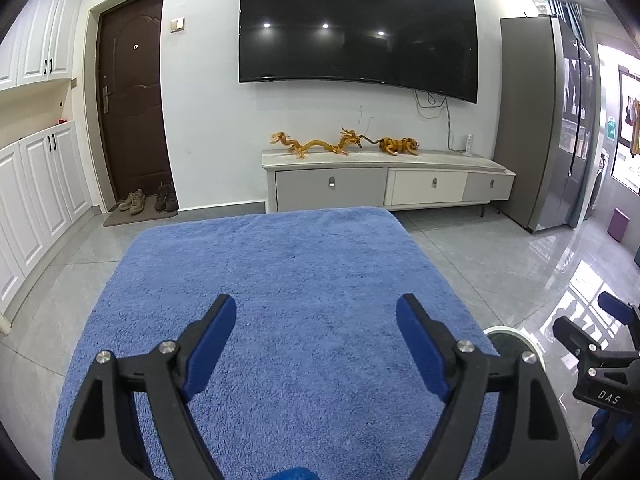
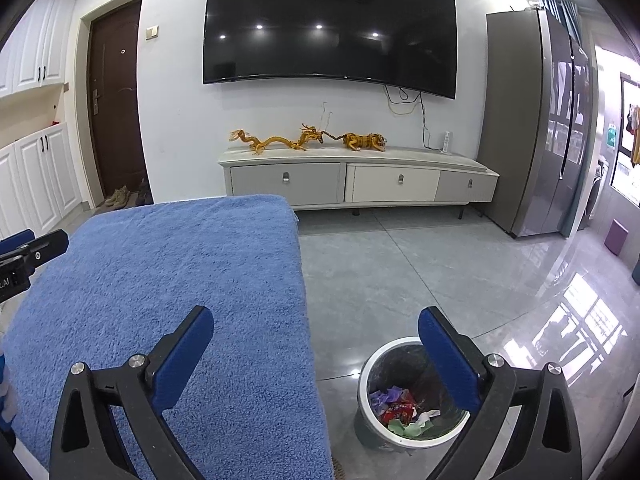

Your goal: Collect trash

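The trash [image 2: 404, 410] lies in the bin [image 2: 374, 364], lower right of my right view, on the floor beside the blue-covered worktop [image 2: 180, 264]. My right tool [image 2: 316, 350] is spread wide, holding nothing. My left tool [image 1: 316, 332] is spread too, over the blue cover.

A table covered by a shaggy blue cloth [image 1: 280, 280] fills the near ground; nothing else shows on the cloth. It stands on a glossy grey tiled floor [image 2: 400, 272]. On the floor, just beside the table's right edge, stands a bin [image 2: 376, 368] with a white rim, holding crumpled wrappers [image 2: 400, 408]. Further off, the floor carries a low cabinet [image 2: 344, 184], a fridge [image 2: 532, 128], and shoes [image 1: 148, 200] on a doormat by the door.
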A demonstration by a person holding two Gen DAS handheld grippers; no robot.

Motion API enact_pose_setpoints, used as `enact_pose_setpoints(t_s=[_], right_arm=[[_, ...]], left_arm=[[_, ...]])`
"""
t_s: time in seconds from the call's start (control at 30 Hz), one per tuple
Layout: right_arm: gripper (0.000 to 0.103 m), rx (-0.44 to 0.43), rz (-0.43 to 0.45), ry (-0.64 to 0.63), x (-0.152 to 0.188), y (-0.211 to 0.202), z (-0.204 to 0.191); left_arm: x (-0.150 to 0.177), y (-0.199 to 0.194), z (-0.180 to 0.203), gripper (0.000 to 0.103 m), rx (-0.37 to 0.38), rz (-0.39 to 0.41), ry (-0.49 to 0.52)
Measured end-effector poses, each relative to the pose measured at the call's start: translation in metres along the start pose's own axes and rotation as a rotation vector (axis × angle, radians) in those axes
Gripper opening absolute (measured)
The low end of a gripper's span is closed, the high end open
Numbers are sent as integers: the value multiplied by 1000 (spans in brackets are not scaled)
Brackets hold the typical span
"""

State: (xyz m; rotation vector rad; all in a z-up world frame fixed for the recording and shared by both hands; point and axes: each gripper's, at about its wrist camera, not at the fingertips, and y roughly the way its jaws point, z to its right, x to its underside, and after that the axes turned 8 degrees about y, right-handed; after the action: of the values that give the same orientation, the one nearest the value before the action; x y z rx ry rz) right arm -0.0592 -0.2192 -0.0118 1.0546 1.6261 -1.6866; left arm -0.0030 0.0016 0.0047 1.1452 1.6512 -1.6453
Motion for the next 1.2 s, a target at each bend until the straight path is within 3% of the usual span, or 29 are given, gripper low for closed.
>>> enact_pose_setpoints(t_s=[0.57,1.2], right_arm=[[103,-1,-14,18,1,3,4],[103,3,-11,32,2,4,7]], left_arm=[[2,2,2,93,0,8,4],[3,3,5,96,4,10,12]])
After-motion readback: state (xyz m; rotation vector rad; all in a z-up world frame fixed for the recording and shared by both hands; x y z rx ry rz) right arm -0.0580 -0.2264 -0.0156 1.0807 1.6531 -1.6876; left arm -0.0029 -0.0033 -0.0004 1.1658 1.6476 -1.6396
